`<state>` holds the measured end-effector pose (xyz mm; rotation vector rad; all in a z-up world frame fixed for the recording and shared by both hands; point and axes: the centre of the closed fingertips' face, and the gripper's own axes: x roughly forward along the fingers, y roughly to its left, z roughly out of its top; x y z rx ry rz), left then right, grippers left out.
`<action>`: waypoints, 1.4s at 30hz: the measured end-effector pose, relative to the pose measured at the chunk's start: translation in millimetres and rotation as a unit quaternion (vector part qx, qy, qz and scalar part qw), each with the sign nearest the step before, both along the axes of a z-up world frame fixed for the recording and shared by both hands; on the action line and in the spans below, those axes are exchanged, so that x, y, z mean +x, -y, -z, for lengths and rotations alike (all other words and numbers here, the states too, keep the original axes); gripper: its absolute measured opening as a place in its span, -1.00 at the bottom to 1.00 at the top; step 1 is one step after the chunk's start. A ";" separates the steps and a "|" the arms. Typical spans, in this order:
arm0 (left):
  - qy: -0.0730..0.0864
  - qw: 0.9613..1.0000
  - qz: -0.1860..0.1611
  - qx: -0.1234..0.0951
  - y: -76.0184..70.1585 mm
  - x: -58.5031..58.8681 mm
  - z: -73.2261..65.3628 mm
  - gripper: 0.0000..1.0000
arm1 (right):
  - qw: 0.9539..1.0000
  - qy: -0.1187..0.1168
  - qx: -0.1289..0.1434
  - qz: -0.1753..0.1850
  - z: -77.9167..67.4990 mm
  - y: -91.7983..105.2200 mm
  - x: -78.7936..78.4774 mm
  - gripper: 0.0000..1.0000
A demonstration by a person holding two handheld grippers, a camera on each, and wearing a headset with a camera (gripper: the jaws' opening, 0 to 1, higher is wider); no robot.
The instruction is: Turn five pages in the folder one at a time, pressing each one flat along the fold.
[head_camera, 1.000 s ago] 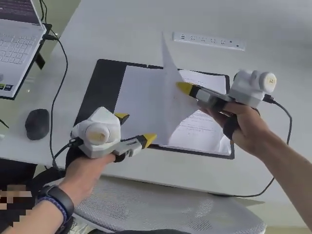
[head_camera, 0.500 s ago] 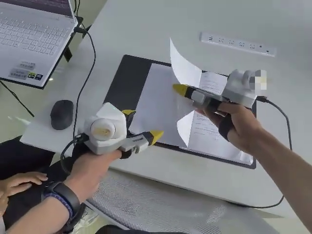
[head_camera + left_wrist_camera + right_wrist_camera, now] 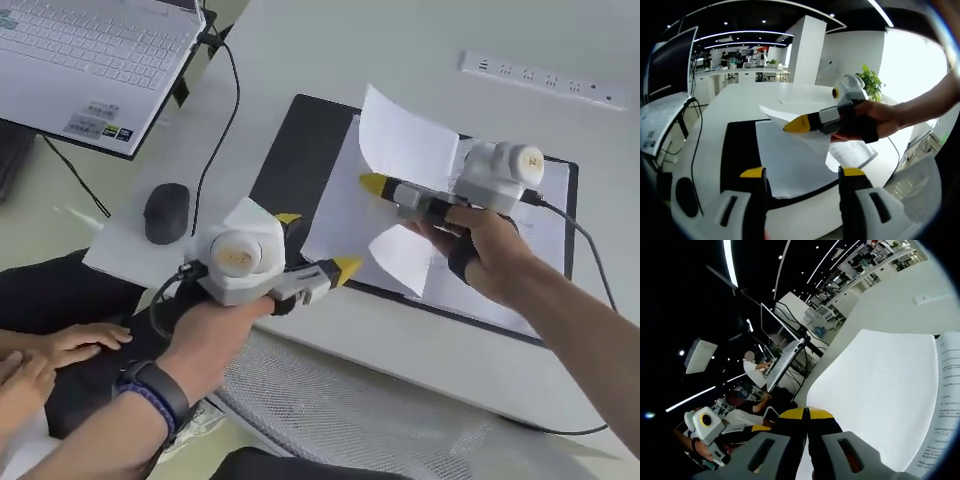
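While your left gripper (image 3: 318,242) hovers spread by the folder (image 3: 285,150), your right gripper (image 3: 373,184) has its jaws pressed together, seemingly pinching the lifted page (image 3: 410,145).

A silver laptop (image 3: 90,60) sits open at the far left of the white table (image 3: 330,40). A black cable (image 3: 232,105) runs from its side and down across the table. A dark mouse (image 3: 166,212) lies near the table's corner, close to the laptop. A white power strip (image 3: 545,78) lies flat on the far side. A grey mesh chair (image 3: 380,420) sits by the near edge. In the left gripper view, a green plant (image 3: 871,82) stands far back.
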<state>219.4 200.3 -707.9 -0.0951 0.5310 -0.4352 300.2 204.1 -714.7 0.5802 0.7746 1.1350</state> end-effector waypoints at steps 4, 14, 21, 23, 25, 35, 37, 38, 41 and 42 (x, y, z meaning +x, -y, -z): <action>-0.001 1.000 -0.004 -0.002 -3.1 3.1 1.2 0.12 | 1.000 -0.009 -0.007 -0.006 10.1 -7.7 -1.5 -1.00; -0.004 1.000 -0.009 -0.004 -5.6 3.5 5.5 0.12 | 0.999 -0.033 -0.025 -0.018 36.6 -18.5 -0.4 -1.00; -0.008 1.000 -0.015 -0.006 -7.1 1.0 7.8 0.12 | 0.998 -0.046 -0.038 -0.031 53.9 -22.9 -0.9 -1.00; -0.008 1.000 -0.016 -0.006 -7.3 1.7 8.2 0.12 | 0.998 -0.048 -0.041 -0.032 56.9 -23.3 -1.1 -1.00; -0.010 1.000 -0.016 -0.005 -7.3 1.9 9.1 0.12 | 0.997 -0.049 -0.046 -0.035 62.6 -22.9 -0.6 -1.00; -0.012 1.000 -0.018 -0.008 -7.9 1.5 8.1 0.11 | 0.995 -0.062 -0.076 -0.035 92.4 -20.3 3.7 -1.00; -0.013 1.000 -0.018 -0.005 -8.7 1.0 8.5 0.11 | 0.994 -0.066 -0.080 -0.033 101.0 -19.7 6.4 -1.00; -0.013 1.000 -0.019 -0.007 -9.2 1.0 8.1 0.11 | 0.994 -0.070 -0.081 -0.032 105.8 -19.1 7.8 -1.00; -0.013 1.000 -0.020 -0.006 -10.4 0.7 8.1 0.11 | 0.994 -0.079 -0.070 -0.022 105.6 -19.0 8.5 -1.00; -0.014 1.000 -0.021 -0.006 -10.8 0.5 7.9 0.11 | 0.994 -0.081 -0.069 -0.021 105.3 -19.2 7.7 -1.00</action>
